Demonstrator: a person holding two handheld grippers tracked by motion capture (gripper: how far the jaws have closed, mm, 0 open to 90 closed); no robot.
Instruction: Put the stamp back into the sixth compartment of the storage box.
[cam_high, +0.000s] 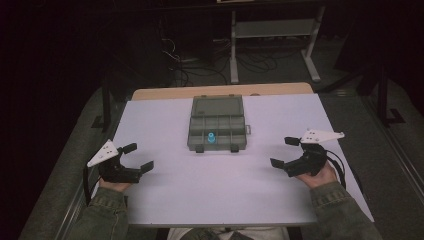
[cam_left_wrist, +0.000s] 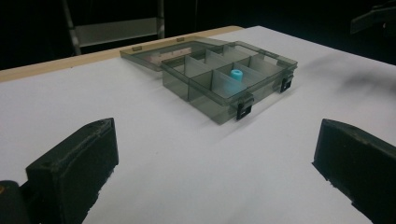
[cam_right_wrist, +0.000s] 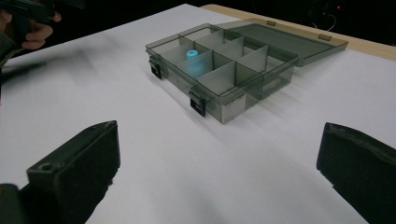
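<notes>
A smoky clear compartment box (cam_high: 218, 131) lies open in the middle of the white table, its lid (cam_high: 217, 105) folded flat behind it. A small cyan cylinder (cam_high: 211, 137) stands in a front compartment; the same cylinder (cam_left_wrist: 237, 75) (cam_right_wrist: 192, 55) appears in both gripper views. My left gripper (cam_high: 138, 156) rests at the table's left side, jaws wide apart and empty. Over at the right side, my right gripper (cam_high: 283, 152) is open too, with nothing between its jaws. Both sit well short of the box (cam_left_wrist: 229, 79) (cam_right_wrist: 224, 65).
The white board (cam_high: 220, 185) lies on a wooden table whose edge (cam_high: 222, 91) shows at the back. Behind stands a metal frame (cam_high: 272, 35) with cables on the dark floor. The box's two black latches (cam_high: 200, 148) face me.
</notes>
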